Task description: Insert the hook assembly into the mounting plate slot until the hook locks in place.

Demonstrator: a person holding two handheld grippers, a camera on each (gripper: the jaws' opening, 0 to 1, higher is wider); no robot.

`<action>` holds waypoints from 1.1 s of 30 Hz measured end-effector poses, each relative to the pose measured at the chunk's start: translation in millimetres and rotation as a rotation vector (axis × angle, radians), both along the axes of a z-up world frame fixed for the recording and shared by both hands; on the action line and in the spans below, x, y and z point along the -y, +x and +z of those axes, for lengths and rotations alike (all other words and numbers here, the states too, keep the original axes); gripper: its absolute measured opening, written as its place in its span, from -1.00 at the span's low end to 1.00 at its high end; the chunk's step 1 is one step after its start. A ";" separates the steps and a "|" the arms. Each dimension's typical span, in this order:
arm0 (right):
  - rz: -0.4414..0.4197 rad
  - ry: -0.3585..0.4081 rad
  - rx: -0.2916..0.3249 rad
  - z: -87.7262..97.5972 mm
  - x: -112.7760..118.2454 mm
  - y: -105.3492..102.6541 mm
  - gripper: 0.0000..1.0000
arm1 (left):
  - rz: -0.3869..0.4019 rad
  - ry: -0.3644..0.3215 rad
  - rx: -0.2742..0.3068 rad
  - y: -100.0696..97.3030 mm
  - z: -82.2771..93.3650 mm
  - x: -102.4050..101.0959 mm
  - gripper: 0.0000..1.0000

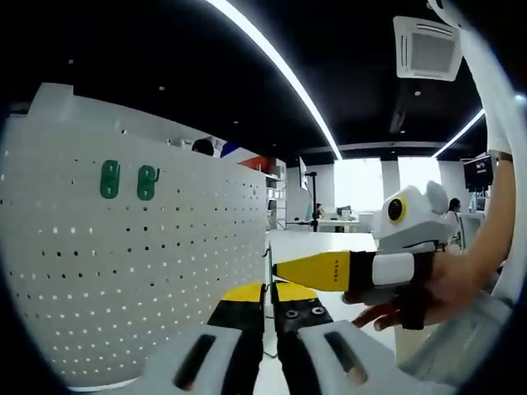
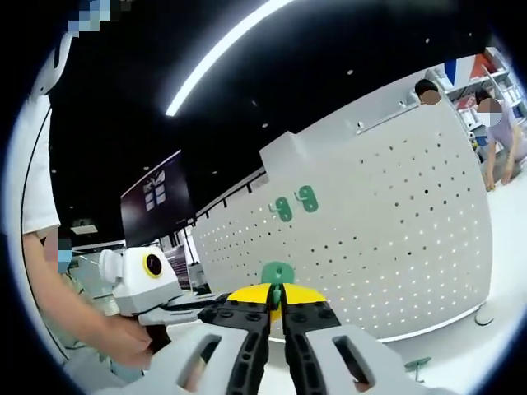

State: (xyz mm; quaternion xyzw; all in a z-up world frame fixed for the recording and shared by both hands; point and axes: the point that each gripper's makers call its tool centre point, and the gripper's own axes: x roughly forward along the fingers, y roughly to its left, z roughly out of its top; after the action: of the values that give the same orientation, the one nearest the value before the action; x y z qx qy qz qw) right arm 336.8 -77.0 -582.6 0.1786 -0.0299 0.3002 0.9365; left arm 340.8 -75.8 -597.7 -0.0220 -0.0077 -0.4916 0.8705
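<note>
A white pegboard mounting plate (image 1: 165, 271) stands upright, also seen as the pegboard (image 2: 395, 247) in the right gripper view. Two green hooks (image 1: 128, 180) hang high on it, the same hook pair (image 2: 295, 204) showing from the other side. My right gripper (image 2: 277, 306) is shut on a green hook assembly (image 2: 277, 274), held a little short of the board's face. That right gripper (image 1: 280, 269) comes in from the right, close above my left gripper (image 1: 270, 295), whose yellow-tipped jaws are shut with nothing seen between them. The left gripper (image 2: 210, 310) lies low at the left.
A person's hand (image 1: 428, 288) holds the right gripper. A white table (image 2: 461, 346) carries the board, with a small green part (image 2: 416, 363) lying in front of it. People (image 2: 494, 140) stand beyond the board's far end. Desks and screens fill the background.
</note>
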 end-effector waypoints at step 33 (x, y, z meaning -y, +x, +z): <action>0.012 0.003 -0.041 -0.5 -1.6 -1.2 -0.99 | 0.033 0.057 -0.085 7.8 -18.6 -3.9 0.39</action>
State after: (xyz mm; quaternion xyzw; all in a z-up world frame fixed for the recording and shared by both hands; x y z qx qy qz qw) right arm 335.6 -75.4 -583.1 0.1864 -0.0100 0.3023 0.9348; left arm 348.6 -71.9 -616.3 -0.0178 0.0429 -0.4757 0.8784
